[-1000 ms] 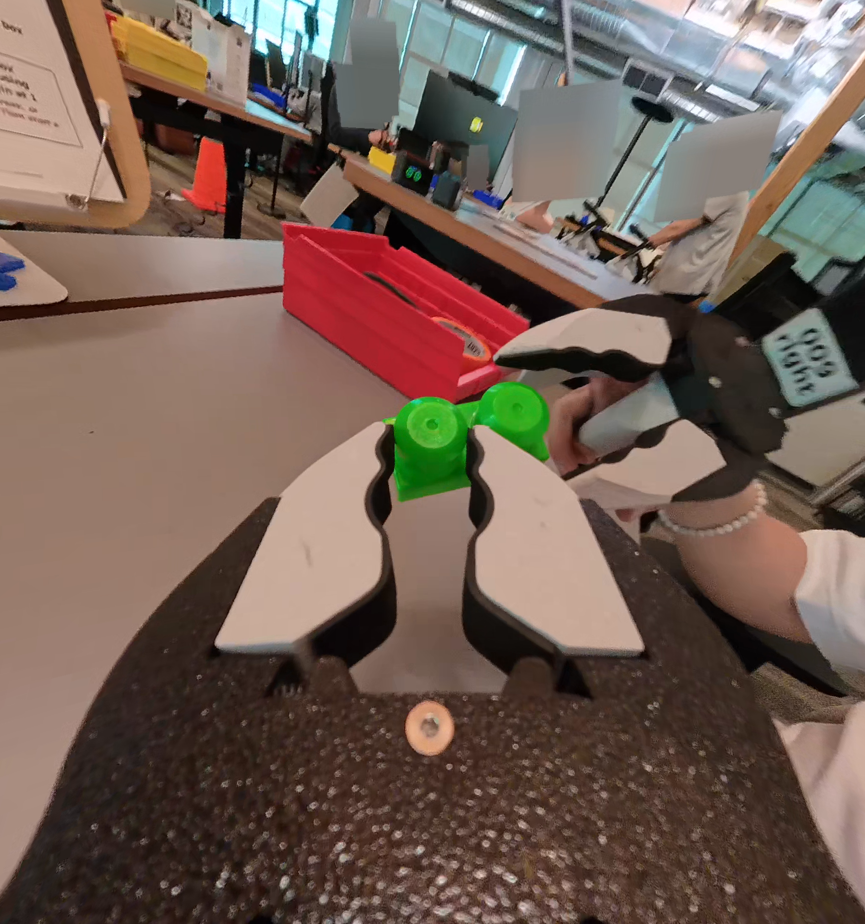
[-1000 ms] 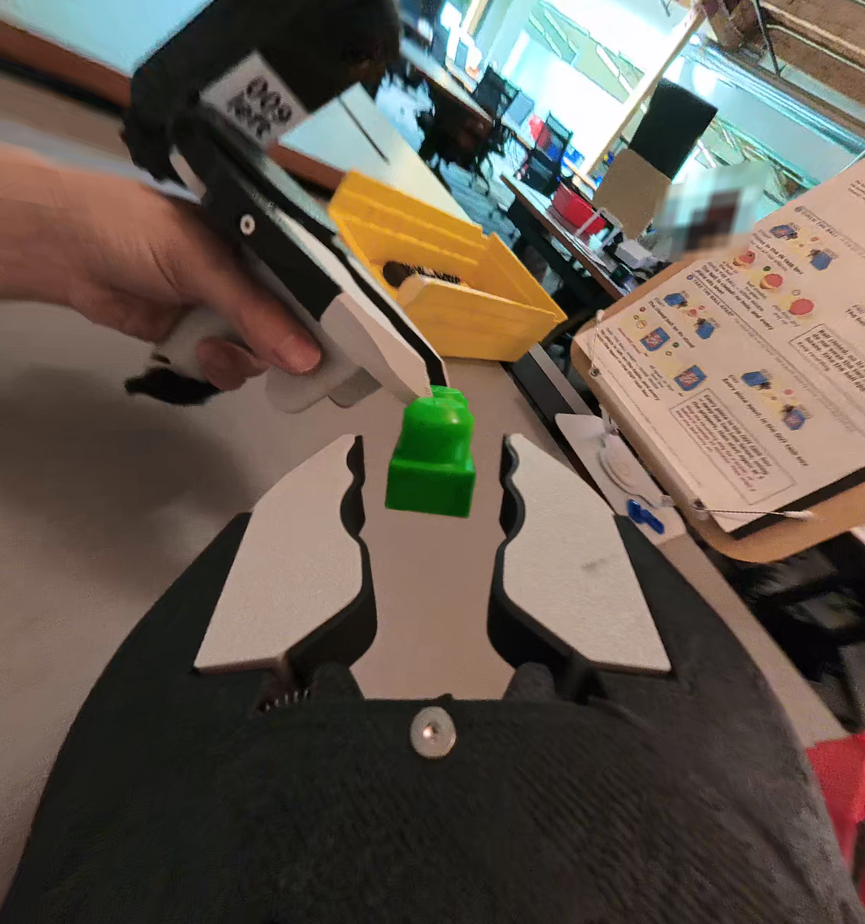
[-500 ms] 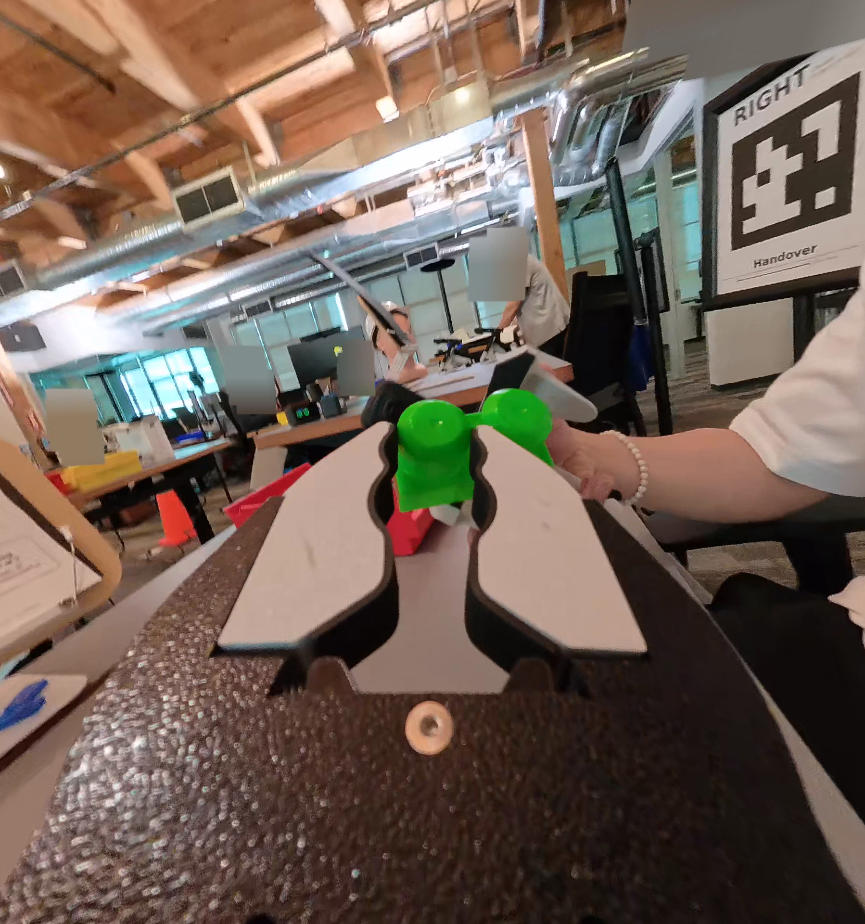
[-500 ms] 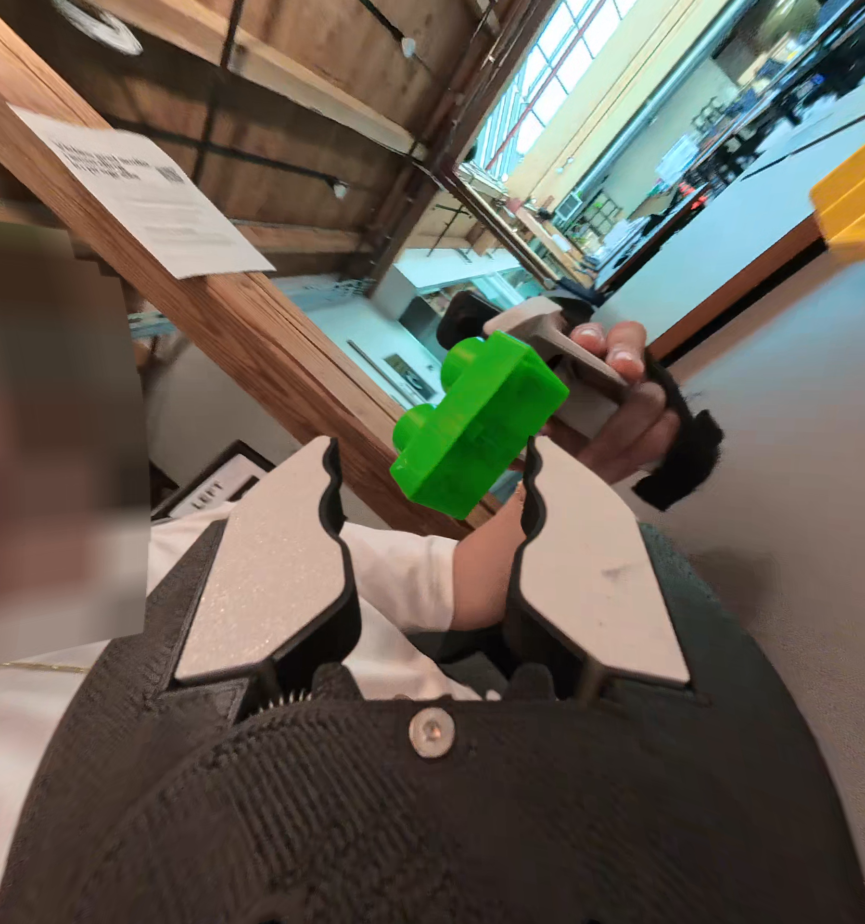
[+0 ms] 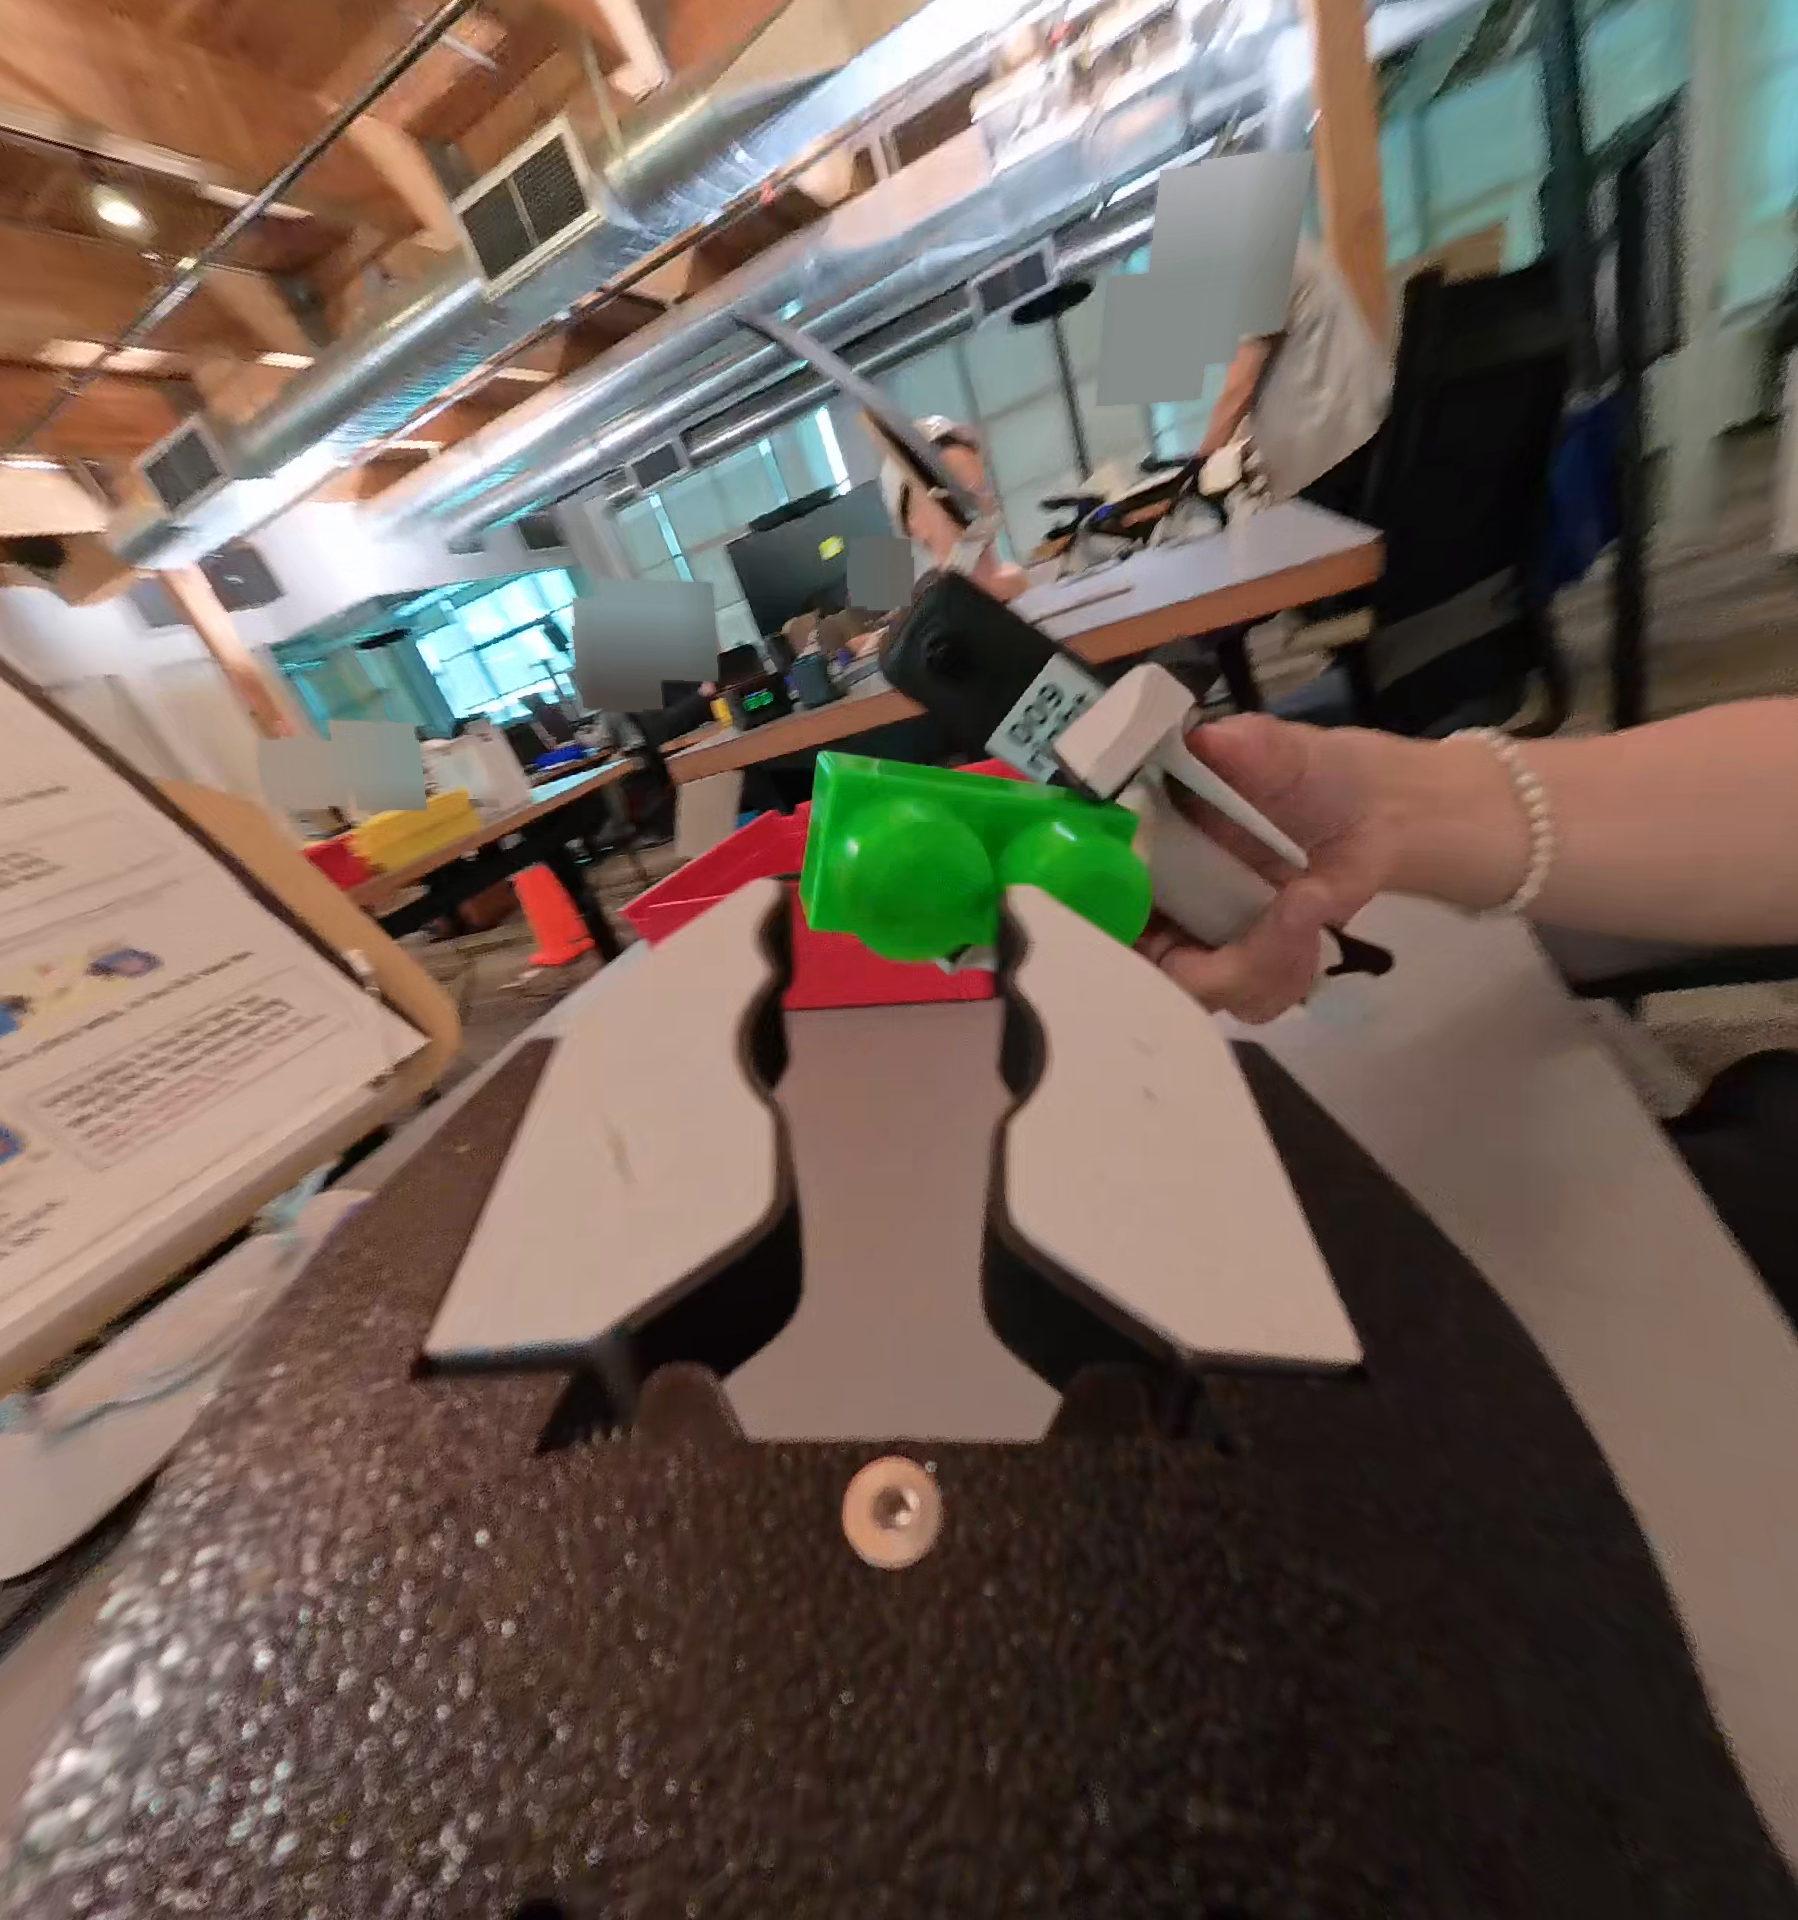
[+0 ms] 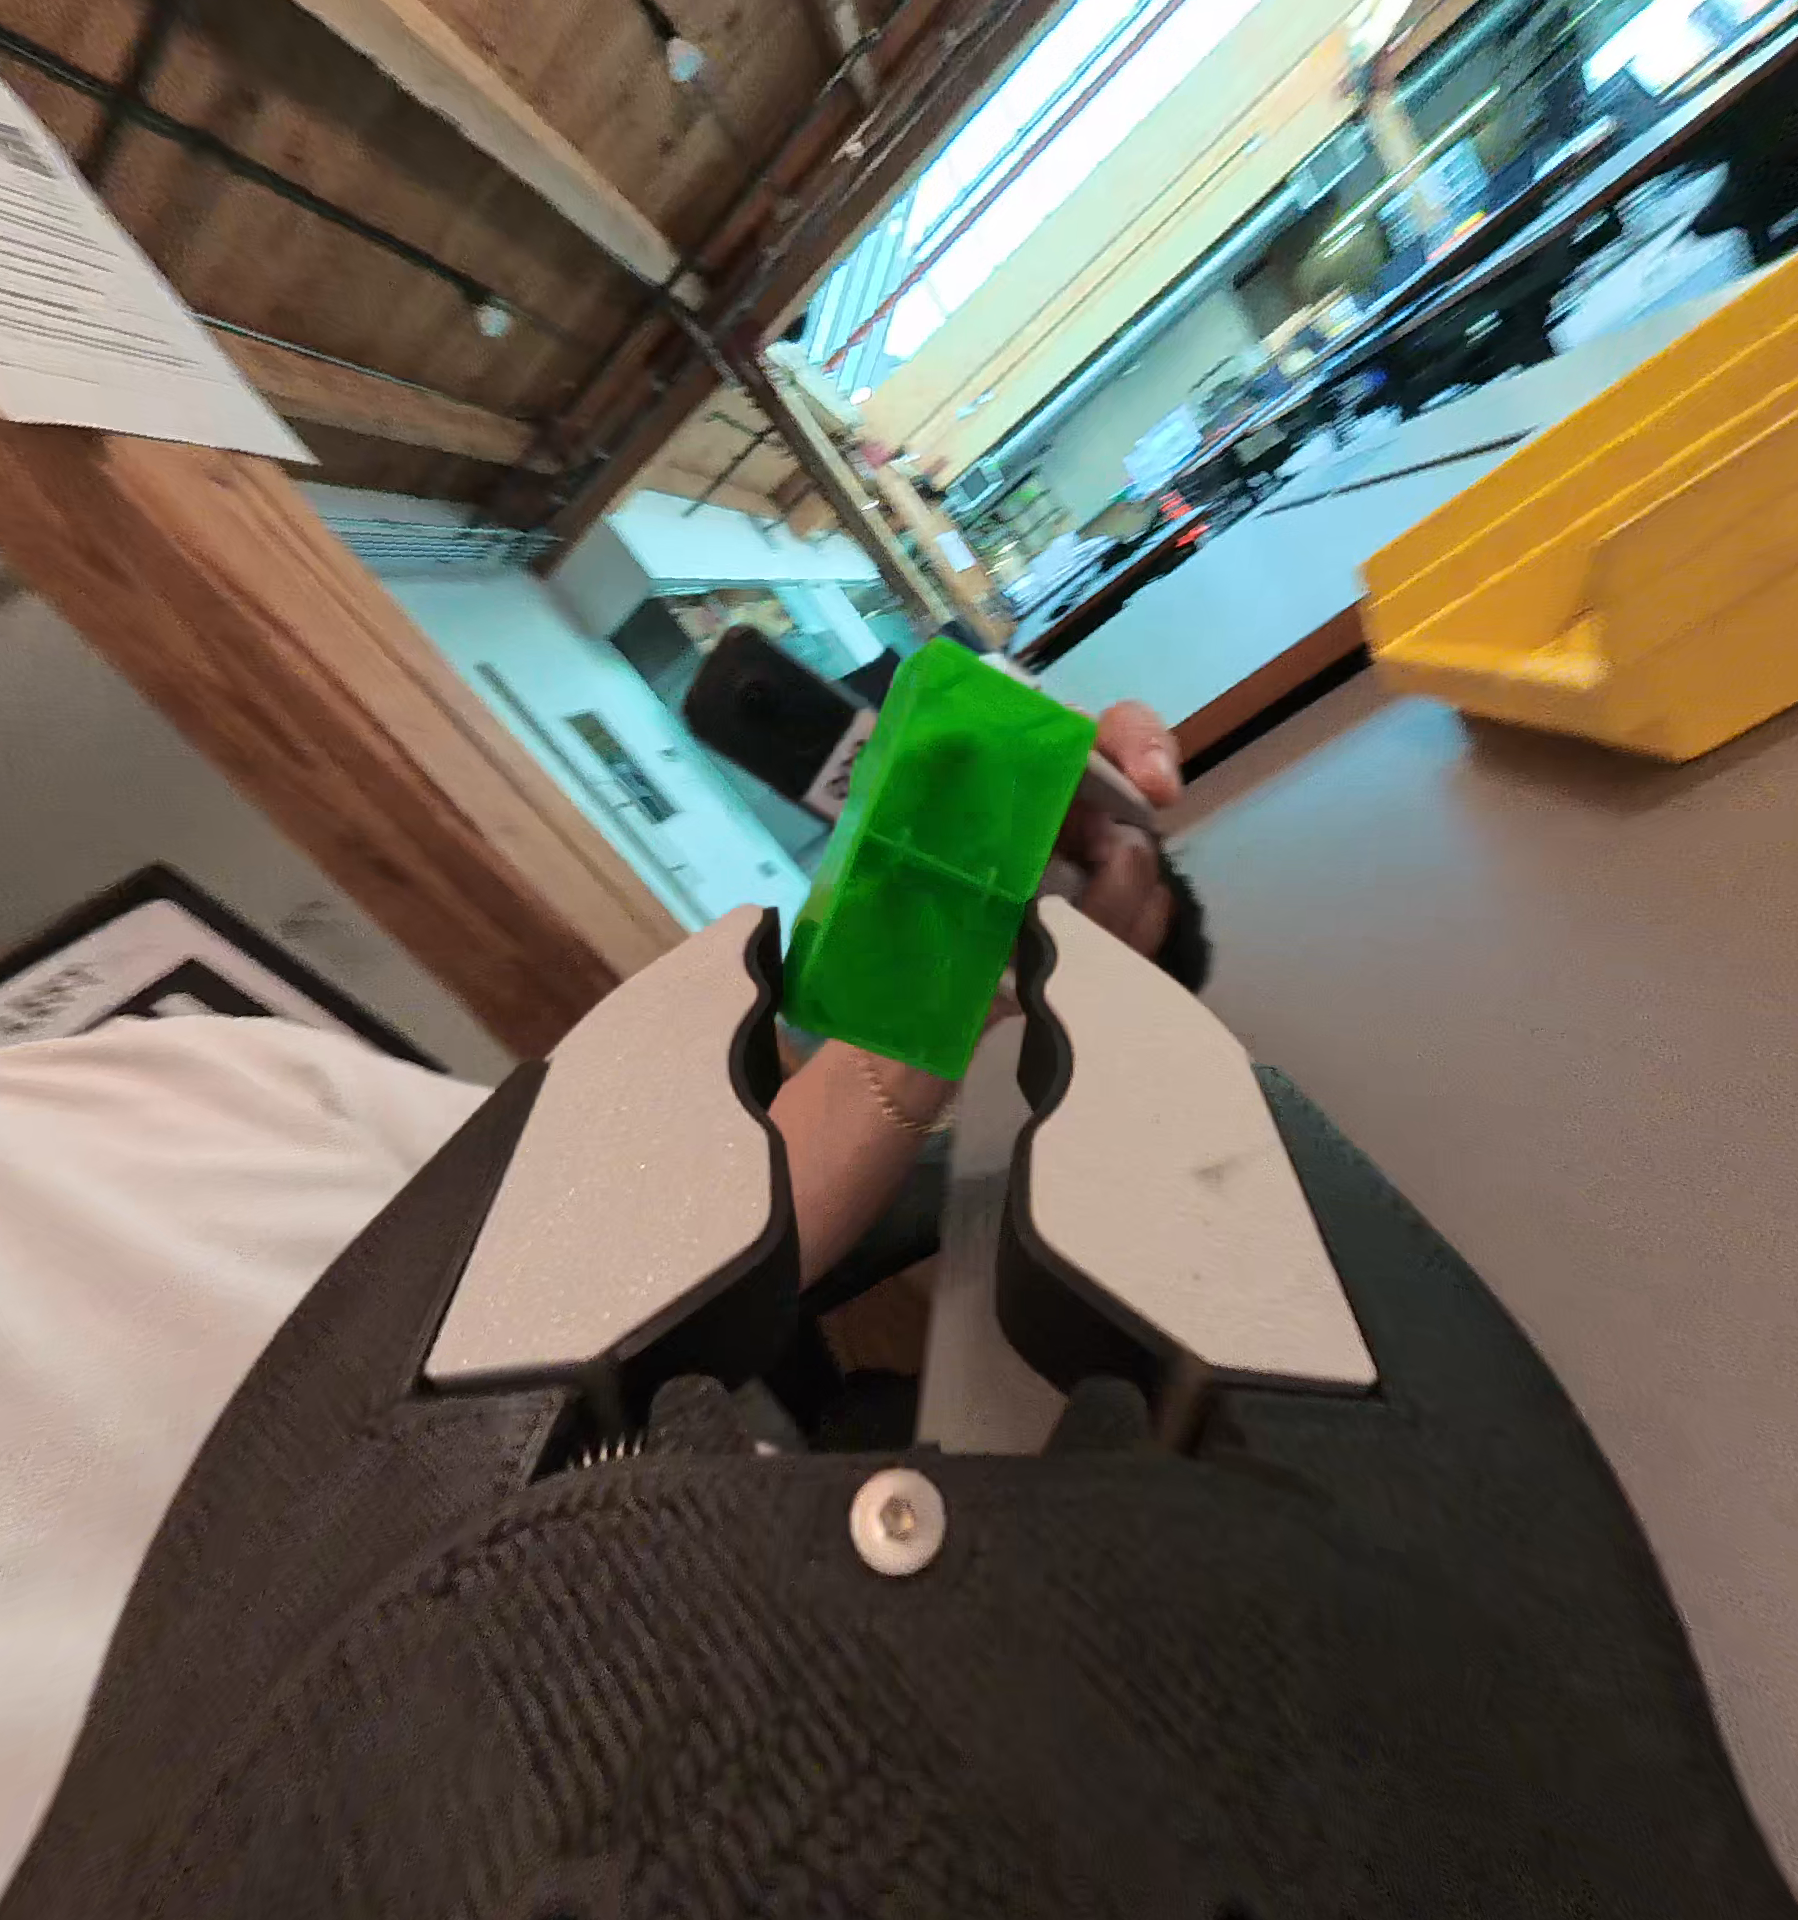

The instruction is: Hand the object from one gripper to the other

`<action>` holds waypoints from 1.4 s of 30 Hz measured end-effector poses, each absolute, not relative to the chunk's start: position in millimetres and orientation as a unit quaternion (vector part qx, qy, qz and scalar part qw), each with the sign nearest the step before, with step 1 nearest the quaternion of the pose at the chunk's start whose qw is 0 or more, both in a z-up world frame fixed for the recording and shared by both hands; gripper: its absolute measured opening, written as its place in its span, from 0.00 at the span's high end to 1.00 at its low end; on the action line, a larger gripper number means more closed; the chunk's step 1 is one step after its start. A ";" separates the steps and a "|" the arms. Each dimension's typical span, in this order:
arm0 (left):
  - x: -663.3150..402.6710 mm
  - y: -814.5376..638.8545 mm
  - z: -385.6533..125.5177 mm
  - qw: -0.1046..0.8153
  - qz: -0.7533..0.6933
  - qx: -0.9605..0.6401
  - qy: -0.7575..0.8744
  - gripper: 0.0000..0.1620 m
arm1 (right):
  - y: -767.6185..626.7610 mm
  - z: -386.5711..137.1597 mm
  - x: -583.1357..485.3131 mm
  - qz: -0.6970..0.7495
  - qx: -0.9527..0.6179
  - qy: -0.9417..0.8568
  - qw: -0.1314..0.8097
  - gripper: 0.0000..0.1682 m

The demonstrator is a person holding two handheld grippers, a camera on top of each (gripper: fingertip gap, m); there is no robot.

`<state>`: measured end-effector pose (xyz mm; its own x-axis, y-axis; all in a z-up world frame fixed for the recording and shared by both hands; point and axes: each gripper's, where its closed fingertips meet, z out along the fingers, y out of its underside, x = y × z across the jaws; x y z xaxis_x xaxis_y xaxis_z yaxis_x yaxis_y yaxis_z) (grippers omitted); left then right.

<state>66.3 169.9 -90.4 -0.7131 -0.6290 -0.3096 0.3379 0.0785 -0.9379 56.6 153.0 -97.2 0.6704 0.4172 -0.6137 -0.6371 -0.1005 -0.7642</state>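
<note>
Green two-stud block [image 5: 962,857] held in the air at 12 o'clock off the left gripper [image 5: 890,940] tips, its fingers parted, right gripper [image 6: 890,971] closing around the block's hollow underside, grip uncertain, red bin [image 5: 729,883] behind, yellow bin [image 6: 1643,582] at 2 o'clock

Place: an open-plan office used as a lab or workshop.
Ceiling: bare wooden beams [image 5: 95,301] and metal air ducts [image 5: 666,197], at 11 o'clock.
Furniture: long worktops [image 5: 1207,603] with monitors [image 5: 801,566], at 12 o'clock.
Storage: red bin [image 5: 729,883] and yellow bin [image 6: 1643,582] on the worktops.
Paper: printed instruction board [image 5: 116,1039], at 9 o'clock.
</note>
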 end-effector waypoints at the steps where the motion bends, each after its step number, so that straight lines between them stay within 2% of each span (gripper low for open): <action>1: 67.0 169.2 -89.4 0.380 -0.656 -0.111 0.643 0.67 | 152.2 -96.8 63.8 0.372 -0.631 0.096 0.674 0.75; 6: 63.2 146.9 -87.4 0.416 -0.625 -0.079 0.656 0.57 | 153.4 -96.5 75.4 0.337 -0.628 0.126 0.690 0.77; 12: 88.4 146.8 -96.1 0.530 -0.524 -0.106 0.658 0.44 | 151.0 -84.0 79.4 0.393 -0.569 0.166 0.703 0.77; 13: 92.4 147.3 -97.4 0.540 -0.516 -0.116 0.654 0.45 | 150.8 -83.1 78.6 0.400 -0.565 0.166 0.702 0.77; 15: 94.9 146.7 -94.3 0.555 -0.524 -0.127 0.633 0.54 | 153.6 -88.0 73.0 0.398 -0.580 0.157 0.693 0.77; 21: 97.4 144.9 -103.4 0.508 -0.534 -0.140 0.661 0.55 | 155.0 -100.2 72.9 0.370 -0.620 0.139 0.678 0.76; 25: 100.7 154.0 -115.8 0.475 -0.463 -0.170 0.729 0.55 | 148.5 -111.9 85.7 0.187 -0.710 0.074 0.675 0.63; 27: 101.9 159.7 -118.7 0.489 -0.409 -0.174 0.751 0.55 | 147.0 -113.6 98.2 0.084 -0.733 0.085 0.670 0.61; 32: 107.6 162.8 -135.1 0.541 -0.252 -0.143 0.790 0.55 | 155.1 -120.9 90.6 0.019 -0.764 0.085 0.639 0.61; 35: 108.9 154.3 -136.7 0.572 -0.207 -0.111 0.786 0.55 | 156.1 -127.3 98.3 -0.024 -0.771 0.100 0.628 0.62; 38: 110.9 148.9 -138.3 0.588 -0.179 -0.103 0.782 0.55 | 156.9 -126.1 95.4 -0.023 -0.766 0.100 0.635 0.69; 42: 114.0 145.2 -141.2 0.599 -0.155 -0.109 0.778 0.55 | 158.8 -129.3 96.3 -0.070 -0.771 0.084 0.627 0.74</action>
